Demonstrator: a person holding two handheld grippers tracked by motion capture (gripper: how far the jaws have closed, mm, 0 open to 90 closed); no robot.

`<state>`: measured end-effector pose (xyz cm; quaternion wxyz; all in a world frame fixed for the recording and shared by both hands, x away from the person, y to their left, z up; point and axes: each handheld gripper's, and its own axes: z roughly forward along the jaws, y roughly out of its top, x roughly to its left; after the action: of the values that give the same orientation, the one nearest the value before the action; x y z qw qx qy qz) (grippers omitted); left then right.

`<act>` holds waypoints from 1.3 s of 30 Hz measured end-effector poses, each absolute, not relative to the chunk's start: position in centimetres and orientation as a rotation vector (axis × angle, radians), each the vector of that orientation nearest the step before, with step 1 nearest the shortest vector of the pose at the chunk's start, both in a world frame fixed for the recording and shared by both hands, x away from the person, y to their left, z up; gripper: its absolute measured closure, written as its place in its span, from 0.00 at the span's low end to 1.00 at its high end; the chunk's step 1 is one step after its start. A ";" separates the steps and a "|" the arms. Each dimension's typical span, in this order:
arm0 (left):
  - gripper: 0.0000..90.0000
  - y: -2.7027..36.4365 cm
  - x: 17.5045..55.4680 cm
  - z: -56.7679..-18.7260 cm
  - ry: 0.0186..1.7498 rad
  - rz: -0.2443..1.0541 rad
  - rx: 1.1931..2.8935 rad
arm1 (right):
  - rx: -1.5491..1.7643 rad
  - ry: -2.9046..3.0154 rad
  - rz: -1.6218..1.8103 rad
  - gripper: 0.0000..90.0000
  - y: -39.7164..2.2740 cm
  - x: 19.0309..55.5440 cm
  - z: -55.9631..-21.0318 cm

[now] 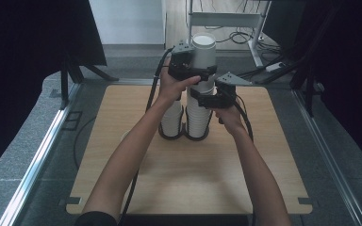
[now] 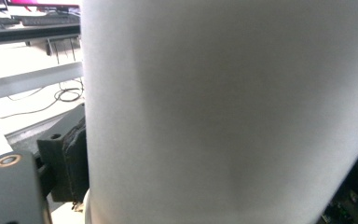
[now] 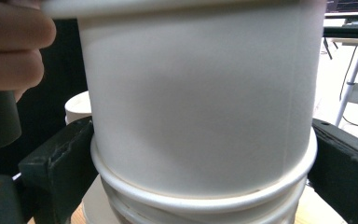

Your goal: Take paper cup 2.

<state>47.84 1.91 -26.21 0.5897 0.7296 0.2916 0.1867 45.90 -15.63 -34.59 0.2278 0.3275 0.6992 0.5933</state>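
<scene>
A tall stack of white paper cups (image 1: 198, 115) stands in a black ring holder in the middle of the wooden table (image 1: 268, 165). My left gripper (image 1: 194, 70) is shut on the top cup (image 1: 203, 51), which sits raised at the head of the stack. In the left gripper view that cup (image 2: 223, 116) lies between the jaws, and the left pad (image 2: 74, 158) presses its wall. My right gripper (image 1: 208, 95) is shut on the stack just below. In the right gripper view its pads (image 3: 60, 158) clamp the cup (image 3: 196, 102) above several nested rims (image 3: 200, 203).
A shorter stack of white cups (image 1: 171, 120) stands in its own black ring just left of the tall one, and its rim (image 3: 77, 107) shows behind the jaw. Cables trail from both grippers over the table. Desk legs and floor cables (image 1: 245, 37) lie beyond the far edge.
</scene>
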 end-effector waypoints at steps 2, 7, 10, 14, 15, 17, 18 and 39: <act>0.14 2.0 47.8 -25.8 0.673 0.444 1.686 | 0.899 1.925 1.633 0.04 -15.6 45.9 -34.6; 0.14 2.4 47.5 -24.1 0.655 0.464 1.629 | 0.901 1.924 1.635 0.04 -15.6 45.9 -34.6; 0.14 2.7 47.4 -23.1 0.649 0.469 1.595 | 0.902 1.925 1.634 0.04 -15.6 45.9 -34.6; 0.14 3.4 47.1 -22.0 0.643 0.477 1.560 | 0.906 1.926 1.635 0.04 -15.6 45.9 -34.6; 0.14 3.5 47.0 -21.8 0.642 0.480 1.551 | 0.905 1.925 1.636 0.04 -15.6 45.9 -34.6; 0.14 4.0 46.7 -21.3 0.637 0.481 1.534 | 0.905 1.924 1.638 0.04 -15.6 45.9 -34.6; 0.14 4.2 46.6 -21.1 0.634 0.481 1.527 | 0.904 1.924 1.639 0.04 -15.6 45.9 -34.6; 0.14 8.2 40.9 -23.9 0.587 0.428 1.526 | 0.904 1.925 1.634 0.04 -15.6 45.9 -34.6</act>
<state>40.91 8.25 -23.87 0.6638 0.6753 0.2598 0.1896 45.91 -15.61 -34.58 0.2279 0.3283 0.6988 0.5932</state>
